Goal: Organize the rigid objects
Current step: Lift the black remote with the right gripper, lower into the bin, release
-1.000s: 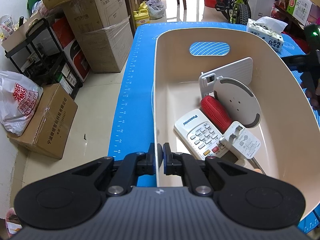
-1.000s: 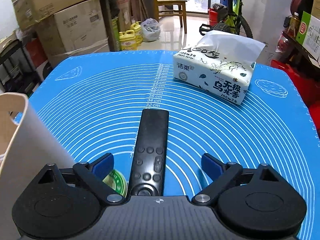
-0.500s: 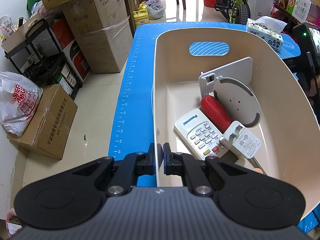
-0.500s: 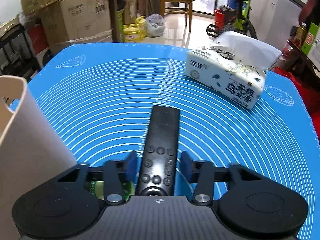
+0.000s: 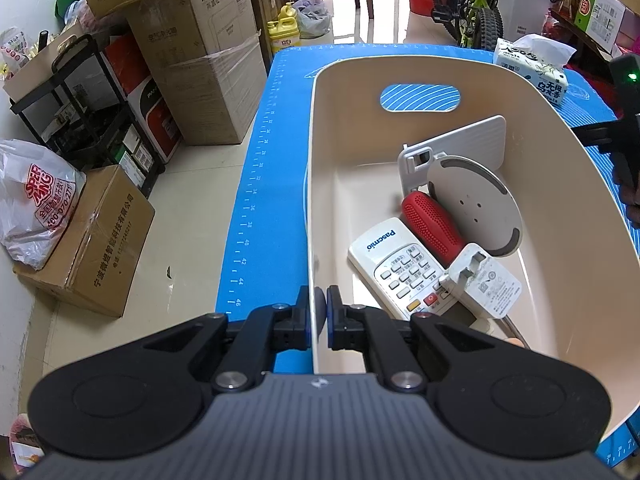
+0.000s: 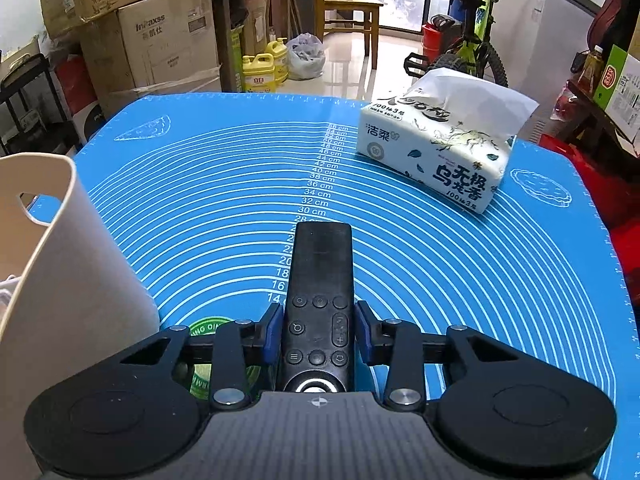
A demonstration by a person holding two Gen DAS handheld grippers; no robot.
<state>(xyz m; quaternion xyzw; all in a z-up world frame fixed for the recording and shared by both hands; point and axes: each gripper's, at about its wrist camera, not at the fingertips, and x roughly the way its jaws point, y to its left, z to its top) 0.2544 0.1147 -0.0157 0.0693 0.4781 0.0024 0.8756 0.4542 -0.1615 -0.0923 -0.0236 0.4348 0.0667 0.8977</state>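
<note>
My left gripper (image 5: 318, 312) is shut on the near left wall of the cream basket (image 5: 560, 184). Inside the basket lie a white remote (image 5: 396, 268), a red handle (image 5: 432, 226), a white power adapter (image 5: 486, 280) and a white round stand (image 5: 472, 196). My right gripper (image 6: 318, 332) is shut on the black remote (image 6: 320, 276) and holds it lifted above the blue mat (image 6: 440, 280). The basket's outer wall (image 6: 72, 300) stands to its left.
A tissue pack (image 6: 440, 152) sits at the mat's far right. A green round tin (image 6: 208, 354) lies on the mat under the right gripper. Cardboard boxes (image 5: 208, 72) and a bicycle (image 6: 468, 40) stand on the floor beyond the table.
My right gripper closed on the black remote and raised it off the mat. The left gripper stayed shut on the basket wall.
</note>
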